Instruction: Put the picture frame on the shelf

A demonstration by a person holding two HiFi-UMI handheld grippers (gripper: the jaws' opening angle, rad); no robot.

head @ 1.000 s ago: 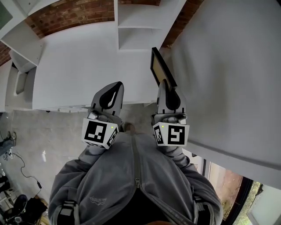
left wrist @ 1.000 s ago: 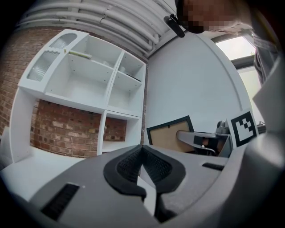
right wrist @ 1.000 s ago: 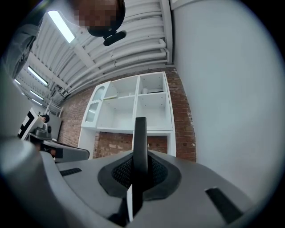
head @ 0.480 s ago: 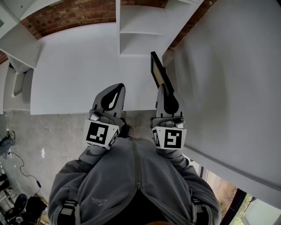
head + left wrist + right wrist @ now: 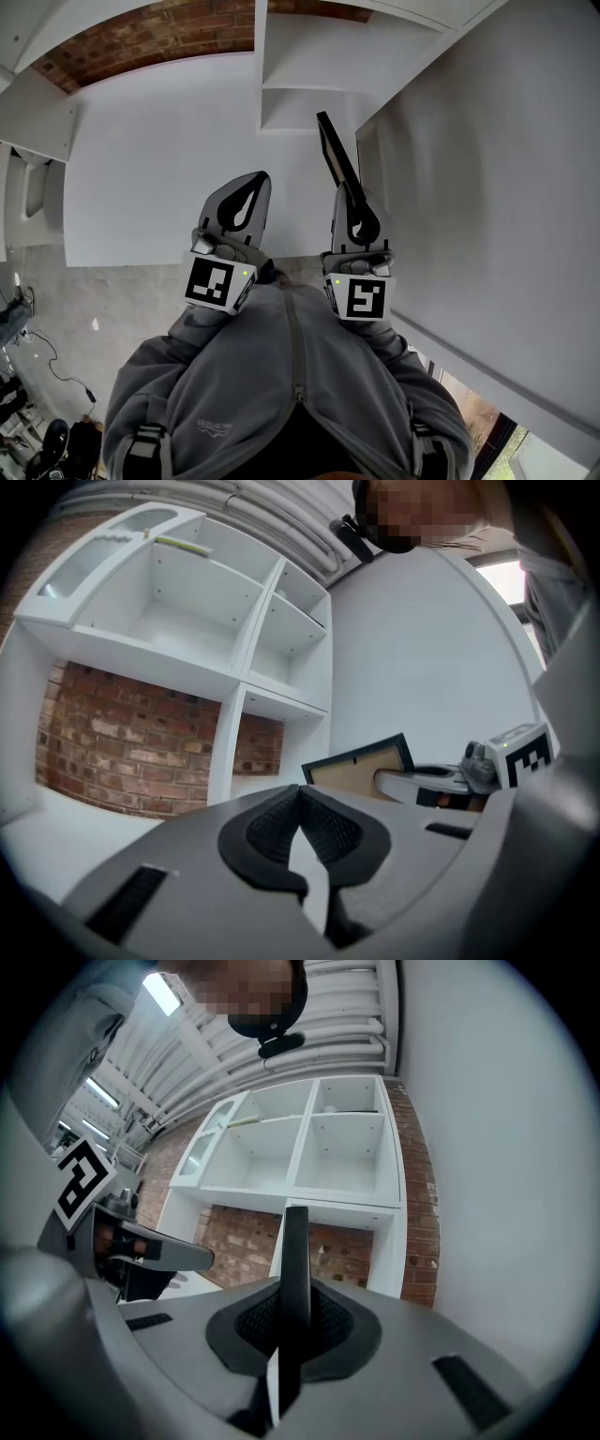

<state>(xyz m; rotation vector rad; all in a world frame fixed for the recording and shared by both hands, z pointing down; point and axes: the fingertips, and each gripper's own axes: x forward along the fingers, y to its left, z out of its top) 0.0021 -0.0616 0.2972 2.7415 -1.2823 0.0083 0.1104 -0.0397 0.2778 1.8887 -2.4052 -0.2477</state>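
The picture frame (image 5: 336, 155) has a thin black border and a tan backing. My right gripper (image 5: 355, 208) is shut on its lower edge and holds it upright, edge-on, over the white counter. In the right gripper view the frame (image 5: 295, 1279) rises as a dark strip between the jaws. From the left gripper view the frame (image 5: 364, 767) shows its tan side to the right. My left gripper (image 5: 240, 202) is shut with nothing in it, level with the right one and to its left. The white shelf unit (image 5: 300, 1152) with open compartments stands ahead against a brick wall.
A white wall (image 5: 487, 178) runs close along the right side. The white counter (image 5: 169, 178) spreads below both grippers, with the shelf upright (image 5: 261, 66) at its far end. A grey floor (image 5: 84, 319) with cables lies at the lower left. The person's grey jacket (image 5: 281, 384) fills the bottom.
Both grippers and the frame have moved forward toward the shelf unit, and the counter edge has slid back toward the person. The jaws have stayed as they were.
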